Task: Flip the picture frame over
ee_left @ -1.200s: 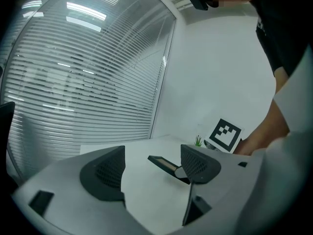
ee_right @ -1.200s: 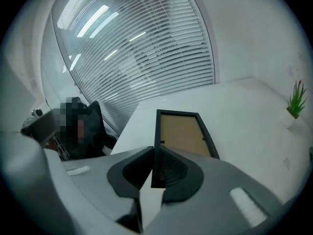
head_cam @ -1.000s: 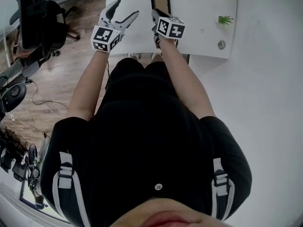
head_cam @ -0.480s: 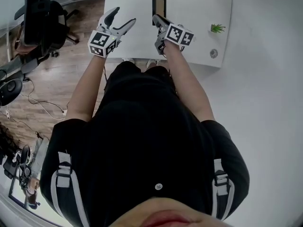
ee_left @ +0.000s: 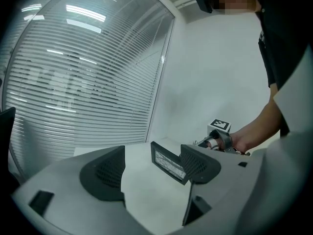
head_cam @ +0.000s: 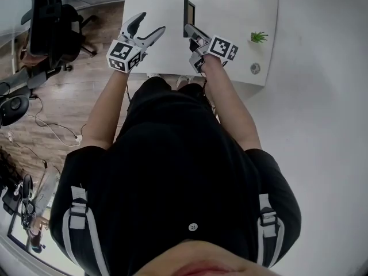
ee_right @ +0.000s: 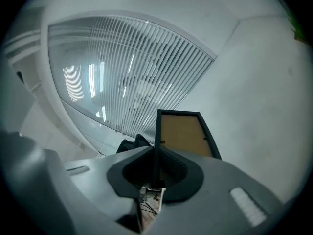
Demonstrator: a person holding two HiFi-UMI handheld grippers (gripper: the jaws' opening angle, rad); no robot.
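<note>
Right hand-held gripper [head_cam: 194,32] is clamped on the thin edge of the picture frame [head_cam: 188,17], tipped upright over the tabletop [head_cam: 241,16] at upper centre. Left hand-held gripper [head_cam: 150,25] hangs open, empty. Stiff, light, probably glass-fronted: grip the rim, not the pane.

The right hand-held gripper [head_cam: 194,33] holds the picture frame [head_cam: 189,15] on edge over the table [head_cam: 236,16].
</note>
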